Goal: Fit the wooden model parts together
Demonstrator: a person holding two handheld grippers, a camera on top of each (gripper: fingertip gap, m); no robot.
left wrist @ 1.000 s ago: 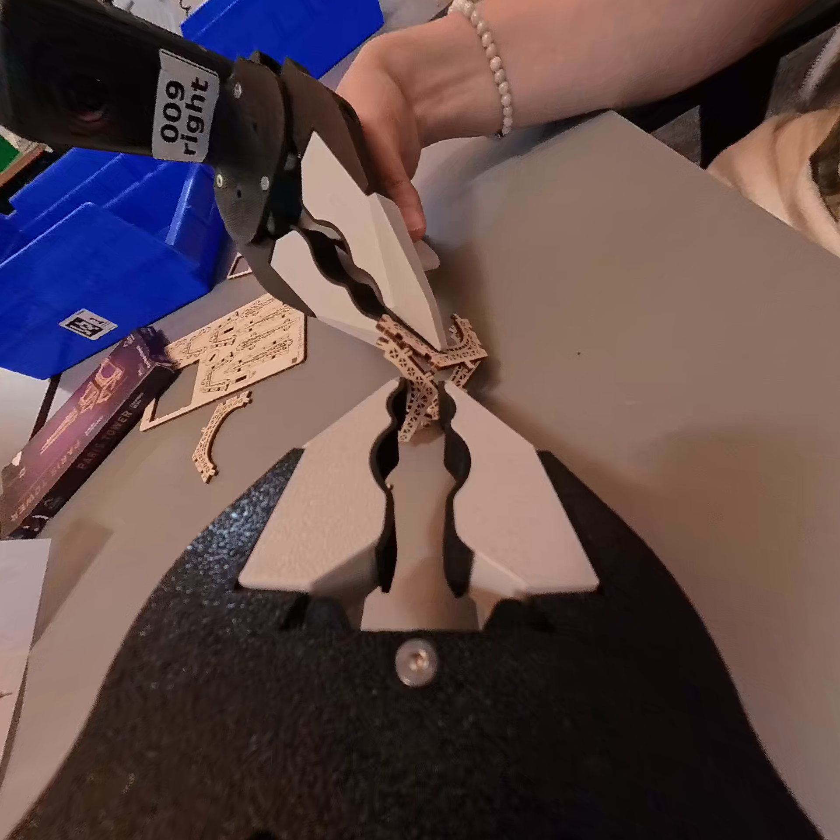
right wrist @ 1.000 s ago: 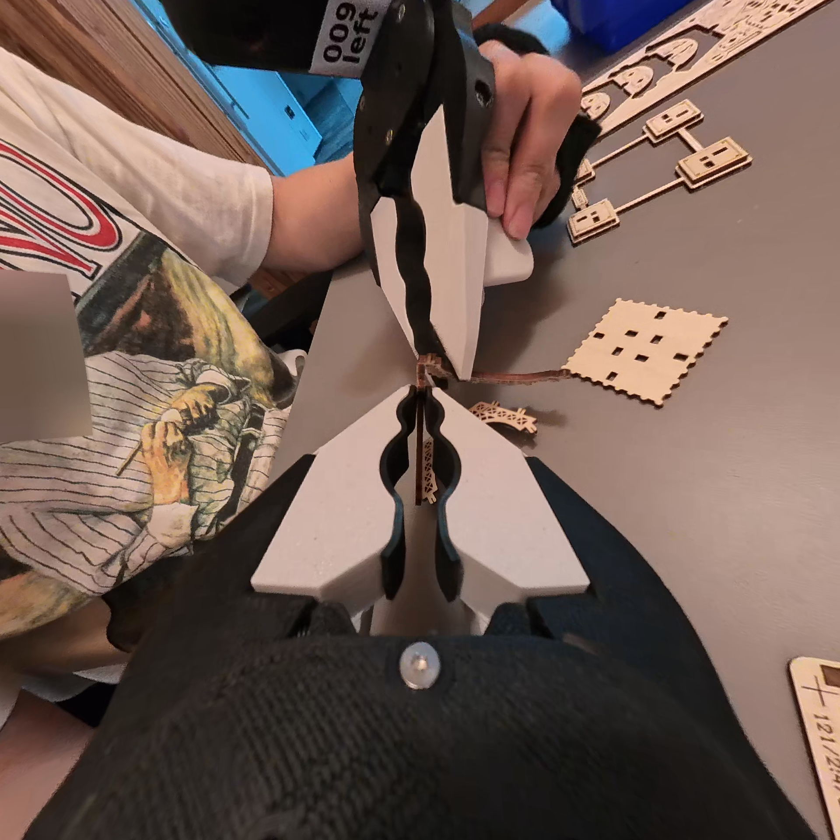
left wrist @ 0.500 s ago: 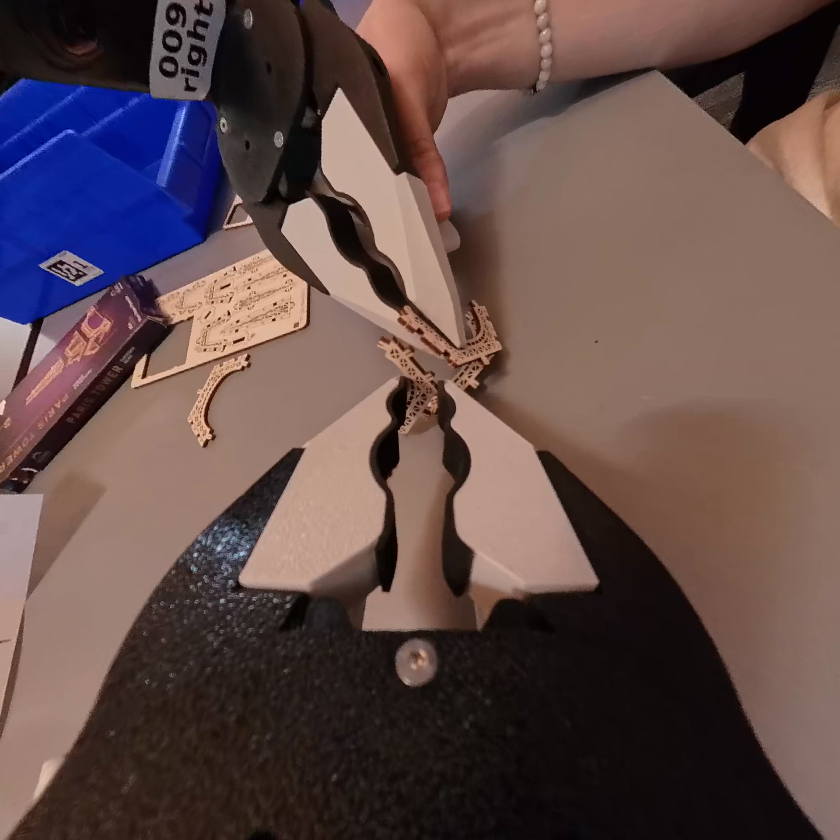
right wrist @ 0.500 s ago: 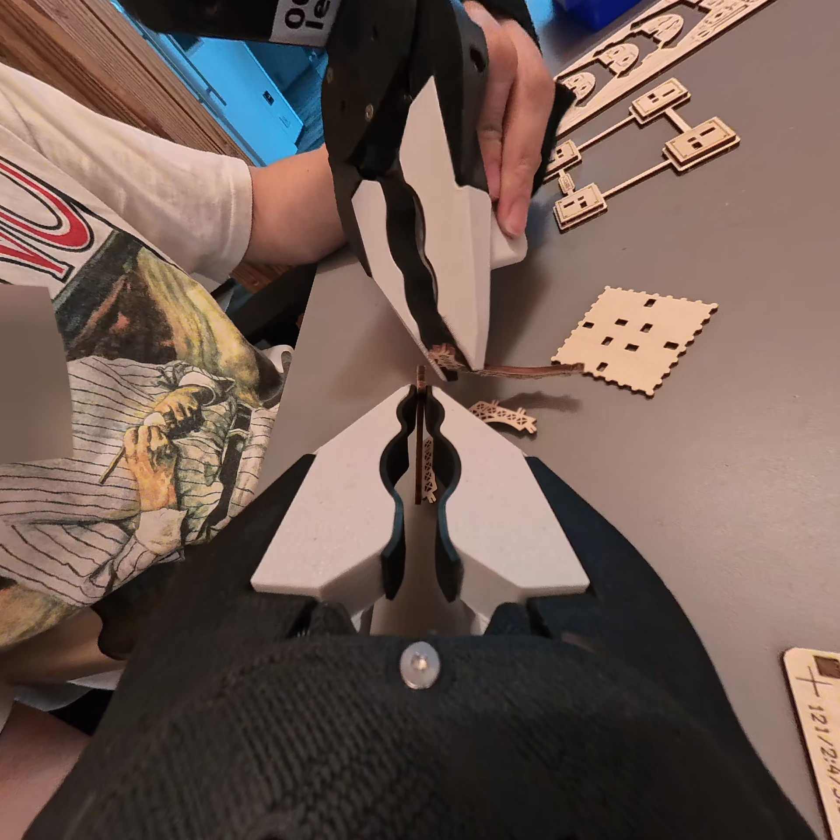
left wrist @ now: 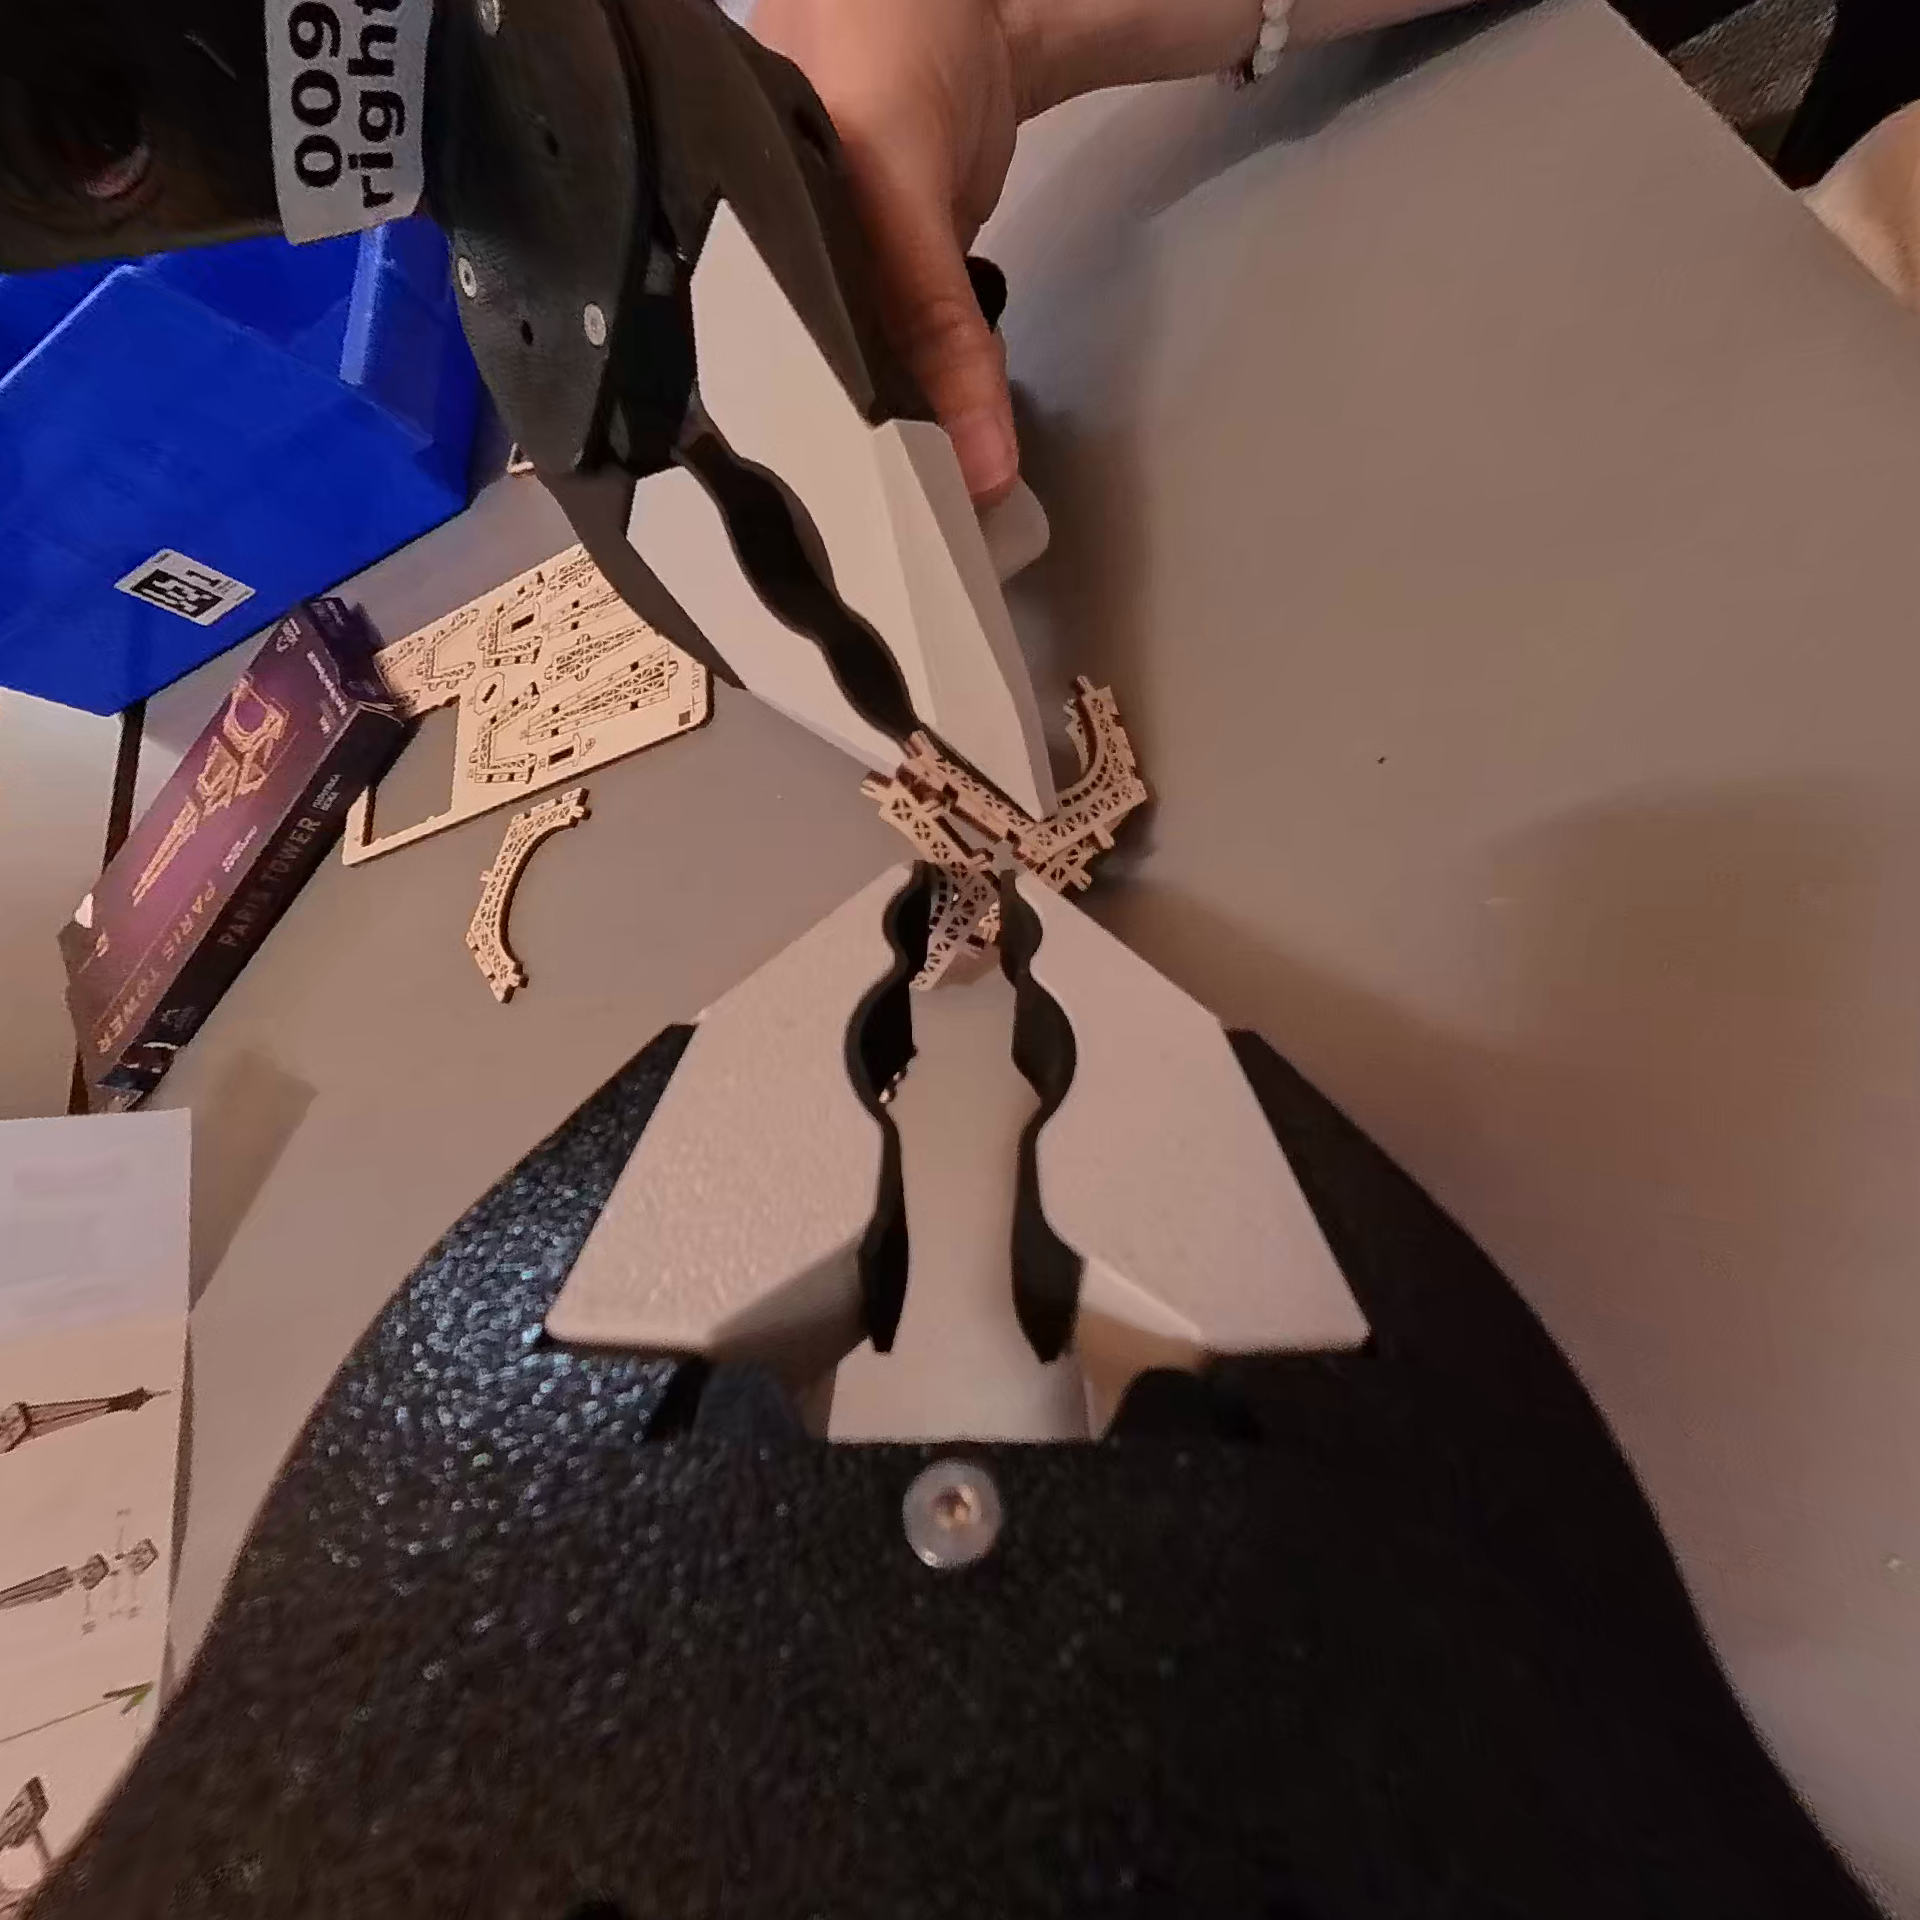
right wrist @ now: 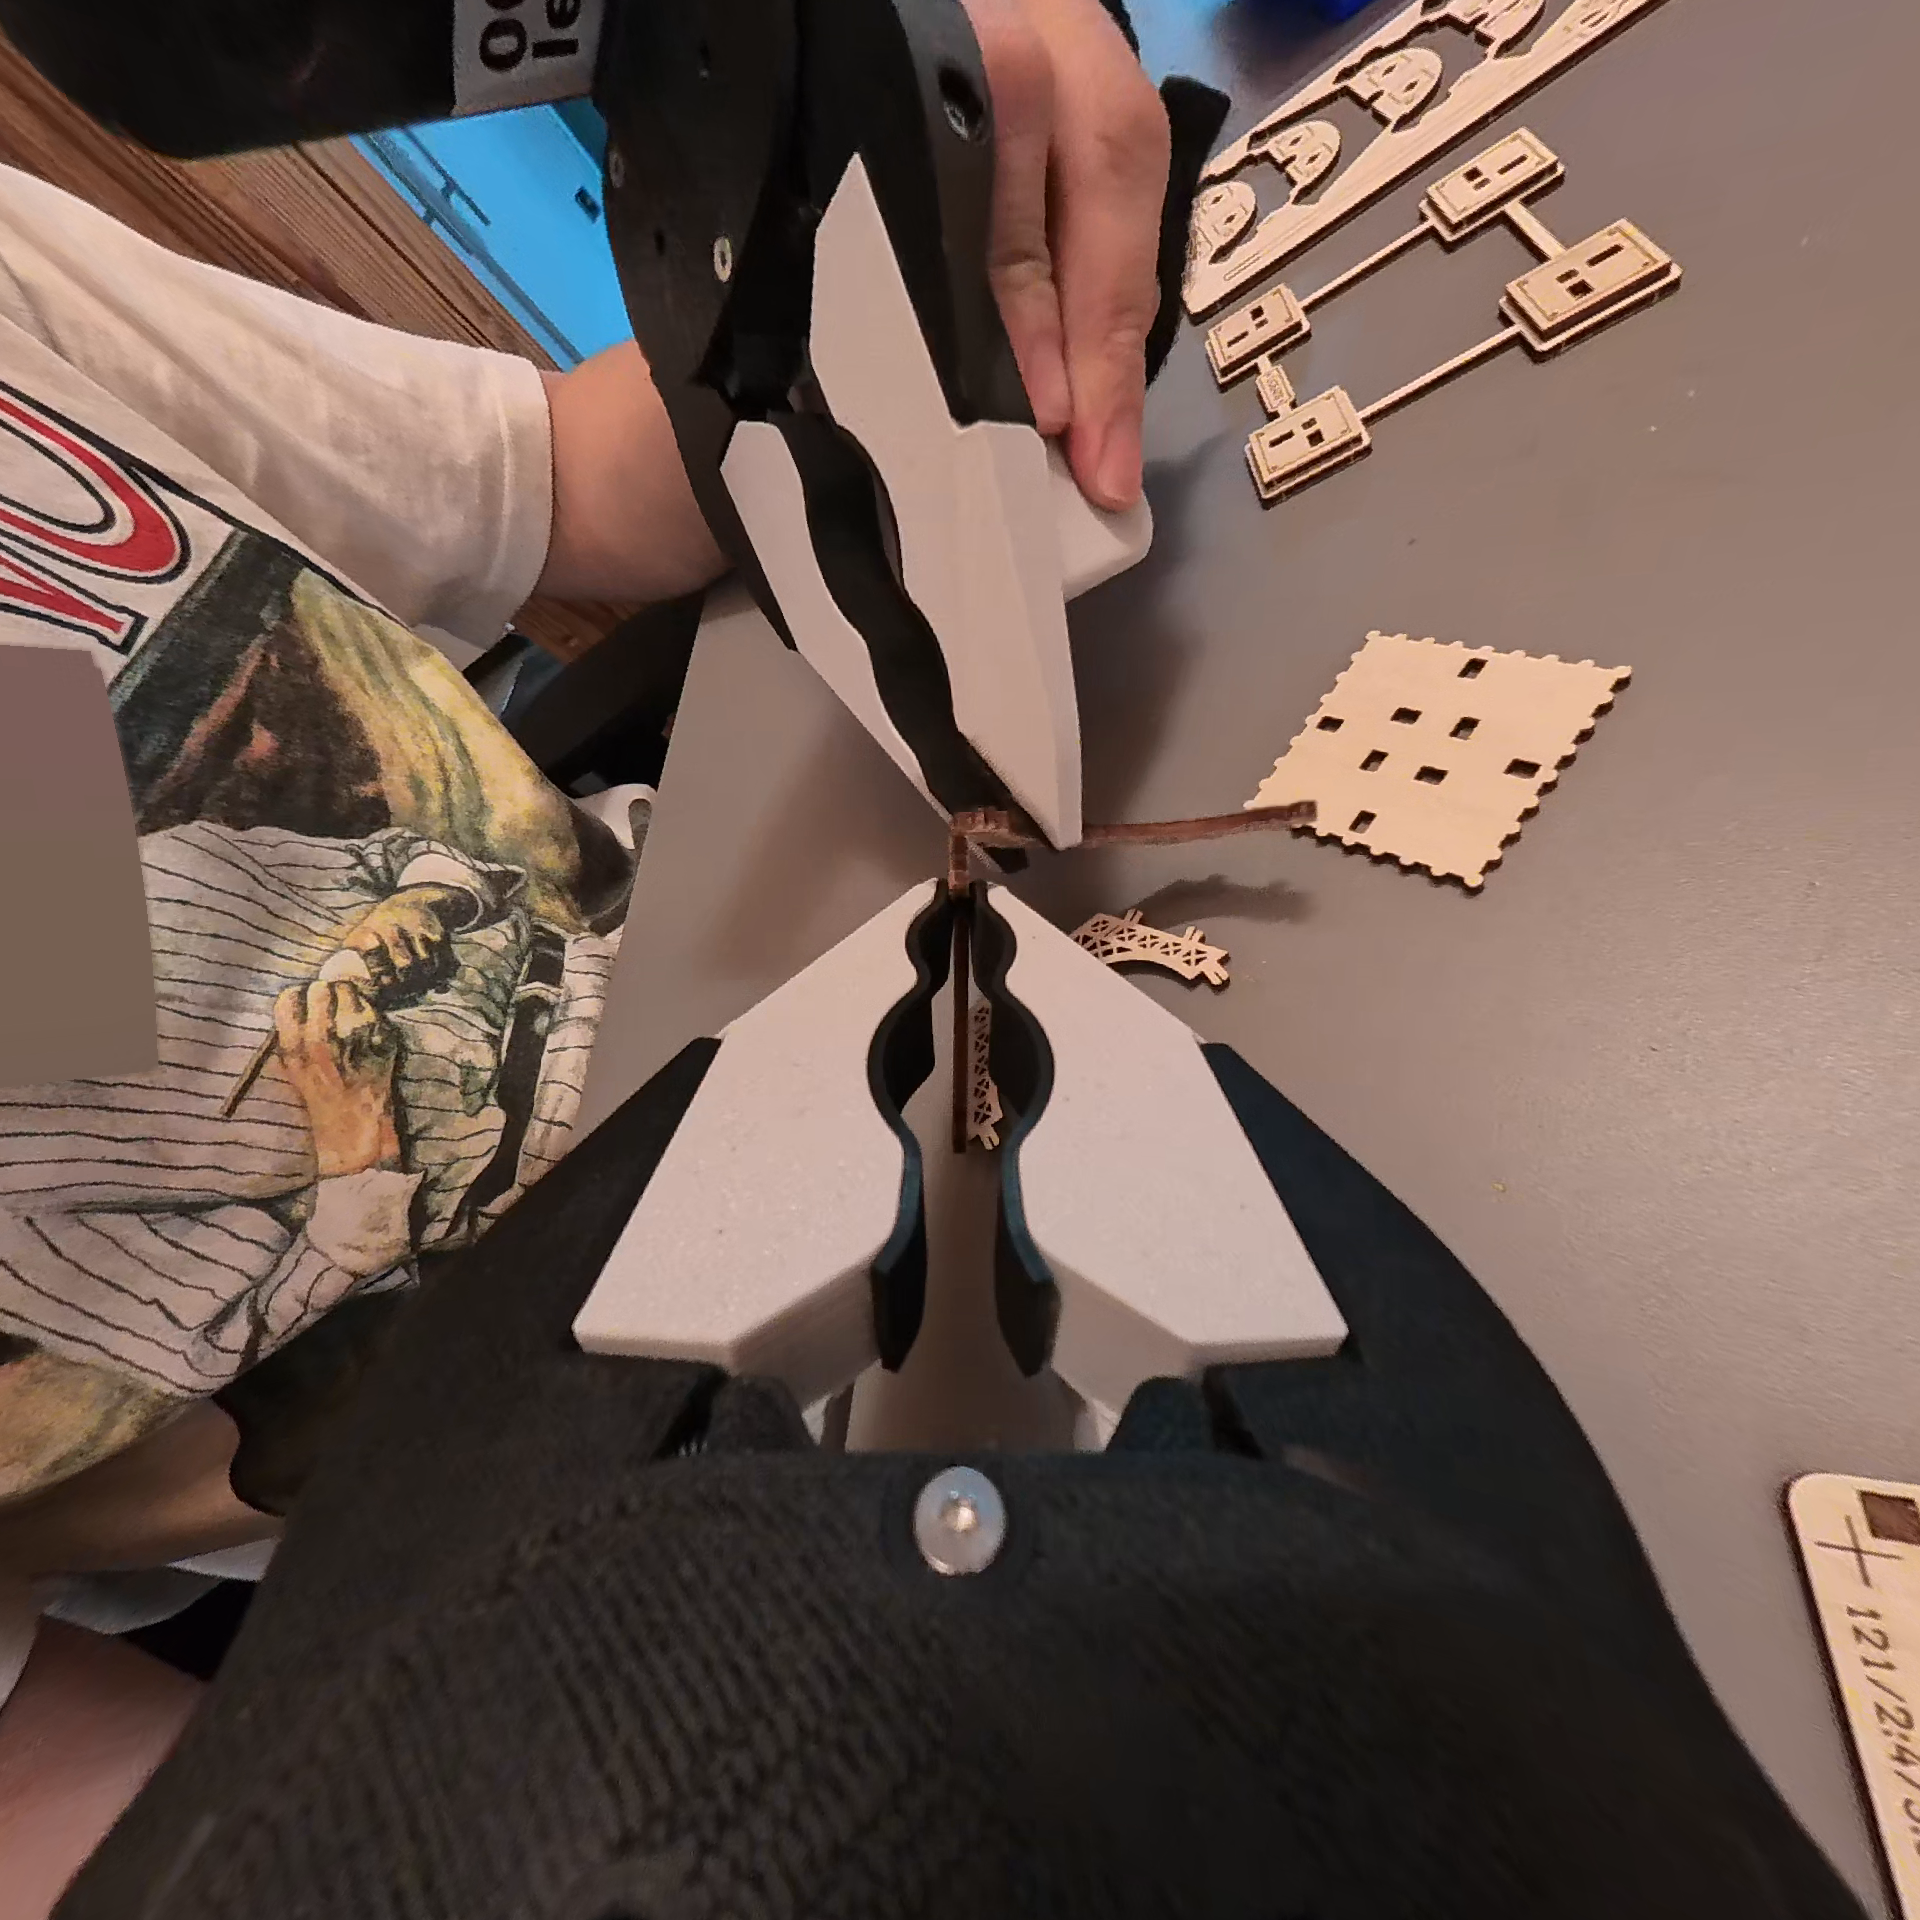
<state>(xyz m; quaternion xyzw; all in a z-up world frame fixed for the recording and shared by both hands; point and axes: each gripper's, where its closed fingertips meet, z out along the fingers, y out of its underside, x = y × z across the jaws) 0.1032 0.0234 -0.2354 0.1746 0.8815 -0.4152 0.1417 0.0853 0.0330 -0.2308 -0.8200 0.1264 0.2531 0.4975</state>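
In the left wrist view my left gripper [left wrist: 961,883] is shut on a small lattice wooden piece [left wrist: 954,930]. My right gripper [left wrist: 971,784] comes down from the upper left, shut on a curved lattice piece [left wrist: 1091,779]. The two pieces cross and touch between the tips, just above the grey table [left wrist: 1455,520]. In the right wrist view my right gripper [right wrist: 961,894] grips its thin piece [right wrist: 958,1018] edge-on. My left gripper [right wrist: 1003,821] meets it from above with its piece [right wrist: 1174,831], which sticks out to the right.
Blue bins [left wrist: 208,436], a purple box [left wrist: 229,852], a cut-out wooden sheet [left wrist: 551,686], a loose curved piece [left wrist: 520,883] and an instruction sheet [left wrist: 83,1351] lie left. A slotted square plate [right wrist: 1444,758], a small lattice piece [right wrist: 1153,945] and a parts frame [right wrist: 1455,281] lie right. My two grippers' fingertips are within a few centimetres of each other. From the left gripper's tips to the slotted square plate [right wrist: 1444,758] is close to 7 centimeters.
Half a second ago the two held pieces stood slightly apart. Now the grippers have come together and the pieces touch at the tips. Both grippers stay shut.
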